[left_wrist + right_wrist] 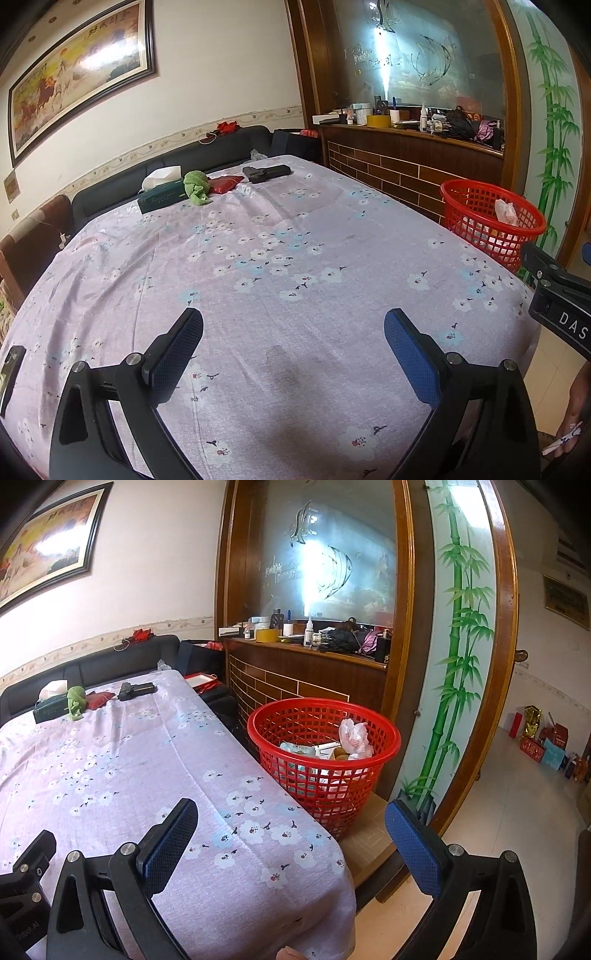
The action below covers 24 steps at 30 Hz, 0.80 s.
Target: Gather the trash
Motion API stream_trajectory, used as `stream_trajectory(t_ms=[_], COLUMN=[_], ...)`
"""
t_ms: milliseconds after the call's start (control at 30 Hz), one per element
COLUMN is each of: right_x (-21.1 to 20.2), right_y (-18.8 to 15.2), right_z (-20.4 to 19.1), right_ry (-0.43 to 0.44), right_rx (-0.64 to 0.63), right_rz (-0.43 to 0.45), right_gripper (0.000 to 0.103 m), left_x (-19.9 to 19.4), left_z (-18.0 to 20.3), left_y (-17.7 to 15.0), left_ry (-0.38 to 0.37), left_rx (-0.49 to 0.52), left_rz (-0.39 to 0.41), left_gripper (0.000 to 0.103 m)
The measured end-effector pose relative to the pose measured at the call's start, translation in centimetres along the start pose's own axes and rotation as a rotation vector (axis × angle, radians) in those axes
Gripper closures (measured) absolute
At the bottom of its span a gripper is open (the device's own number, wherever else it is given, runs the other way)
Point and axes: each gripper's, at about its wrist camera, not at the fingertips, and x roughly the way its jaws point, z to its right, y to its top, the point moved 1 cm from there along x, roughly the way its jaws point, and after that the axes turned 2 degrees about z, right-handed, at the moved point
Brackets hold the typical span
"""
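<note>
A red mesh basket [325, 764] stands beside the table's right edge, holding crumpled wrappers and a white plastic bag [354, 738]; the left wrist view shows the basket [491, 221] at its right side. My left gripper [293, 332] hangs open over the near middle of the floral tablecloth [258, 258], nothing between its blue pads. My right gripper [291, 823] is open over the table's near right corner, the basket just beyond it. At the table's far end lie a green cloth lump [197, 186], a red packet [225, 183] and a tissue box [162, 194].
A black object [267, 172] lies at the far end of the table. A dark sofa [166, 173] runs behind it. A wooden counter [306, 664] with clutter and a bamboo-painted glass panel [454, 657] stand right of the basket. Tiled floor [517, 812] opens to the right.
</note>
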Motion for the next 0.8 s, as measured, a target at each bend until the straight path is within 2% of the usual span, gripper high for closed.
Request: stream_trajectory(t_ms=[800], right_x=[0.15], right_y=[-0.12], right_z=[-0.23], right_ry=[0.002], right_rx=[-0.006], right_rz=[-0.007], right_gripper=[0.0], left_x=[0.23], left_z=[-0.01], left_y=[-0.29], left_ry=[-0.003], left_rx=[0.006], left_rz=[-0.003], left_gripper=[0.005])
